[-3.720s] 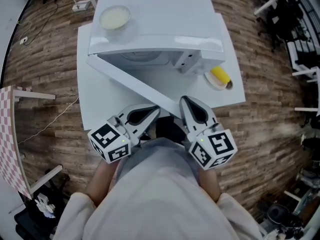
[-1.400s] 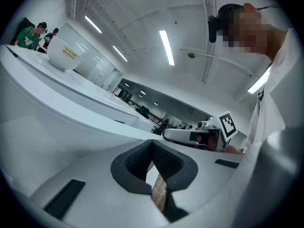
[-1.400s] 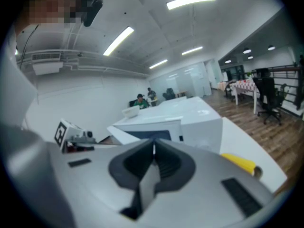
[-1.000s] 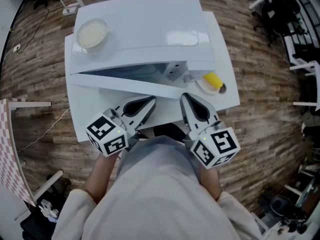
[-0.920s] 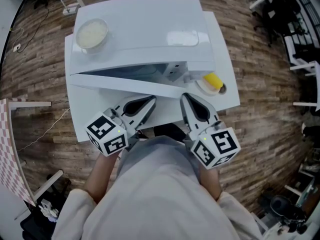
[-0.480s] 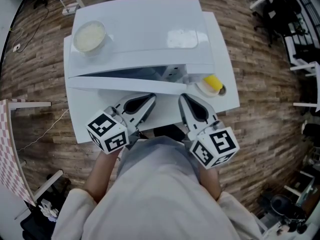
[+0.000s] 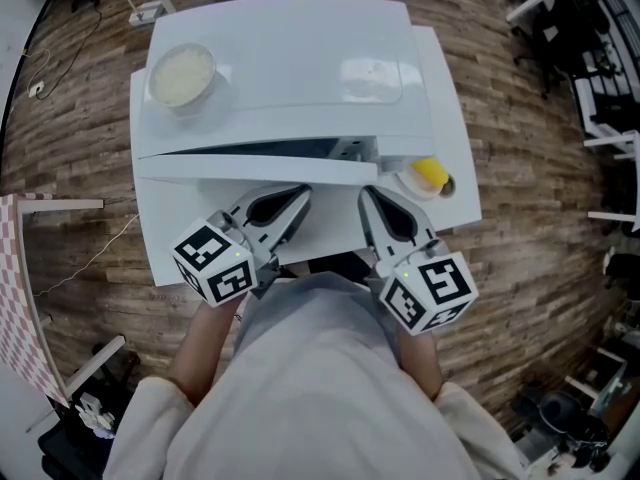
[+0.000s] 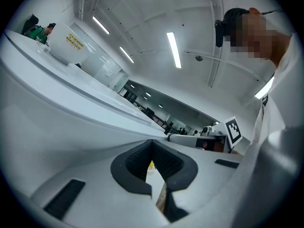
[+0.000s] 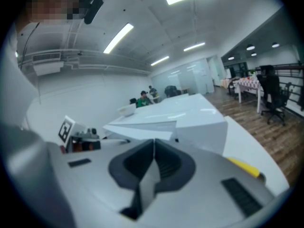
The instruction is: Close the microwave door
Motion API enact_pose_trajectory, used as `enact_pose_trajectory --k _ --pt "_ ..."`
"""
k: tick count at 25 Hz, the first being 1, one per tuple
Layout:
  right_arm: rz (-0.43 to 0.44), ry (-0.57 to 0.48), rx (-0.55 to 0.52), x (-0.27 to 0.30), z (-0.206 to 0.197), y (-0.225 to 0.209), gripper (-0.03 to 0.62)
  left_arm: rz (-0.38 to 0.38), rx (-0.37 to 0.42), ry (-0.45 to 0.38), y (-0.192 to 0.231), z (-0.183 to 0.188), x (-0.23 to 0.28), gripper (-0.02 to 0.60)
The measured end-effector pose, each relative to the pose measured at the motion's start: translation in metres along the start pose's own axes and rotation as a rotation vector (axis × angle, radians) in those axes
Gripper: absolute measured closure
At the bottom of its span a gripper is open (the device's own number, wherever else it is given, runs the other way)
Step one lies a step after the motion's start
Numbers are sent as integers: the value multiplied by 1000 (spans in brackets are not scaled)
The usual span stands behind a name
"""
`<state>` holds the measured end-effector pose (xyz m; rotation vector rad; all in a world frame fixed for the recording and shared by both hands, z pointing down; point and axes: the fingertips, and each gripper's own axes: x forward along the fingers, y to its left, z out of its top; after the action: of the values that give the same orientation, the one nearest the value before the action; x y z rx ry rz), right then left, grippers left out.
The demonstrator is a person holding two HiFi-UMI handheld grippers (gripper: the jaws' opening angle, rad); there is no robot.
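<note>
Looking steeply down onto a white microwave [image 7: 290,58] on a white table [image 7: 165,230]; finding the microwave door [image 7: 250,168] almost shut, with only a thin dark wedge of gap that widens toward its right end; seeing the left gripper [image 7: 300,194] [image 8: 152,142] low in front of that door, jaws pressed together on nothing, tips just beside the door's face, contact impossible to judge; seeing the right gripper [image 7: 366,194] [image 9: 154,140] alongside, jaws likewise pressed together and empty, pointed at the door's right end; noting a white bowl [image 7: 181,74] of pale contents on the microwave's top, at the far left corner; noting a yellow item [image 7: 431,171] on a small plate [image 7: 404,180] on the table, just right of the door's end.
</note>
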<state>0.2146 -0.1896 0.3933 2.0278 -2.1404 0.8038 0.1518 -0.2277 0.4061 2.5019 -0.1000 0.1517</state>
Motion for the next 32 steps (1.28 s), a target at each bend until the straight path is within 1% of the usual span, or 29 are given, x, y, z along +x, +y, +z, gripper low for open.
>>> enact_pose_trajectory --k 6,14,19,32 --pt "4 24 -3 8 -5 -5 571 5 -4 -6 4 3 4 568" --pt "0 27 -7 16 1 -13 571 22 -17 -11 9 7 7 568" --pt "12 36 -19 20 0 -13 571 27 -19 -9 13 7 9 568" --pt "14 25 -10 27 2 -15 571 38 -34 5 17 3 16 568"
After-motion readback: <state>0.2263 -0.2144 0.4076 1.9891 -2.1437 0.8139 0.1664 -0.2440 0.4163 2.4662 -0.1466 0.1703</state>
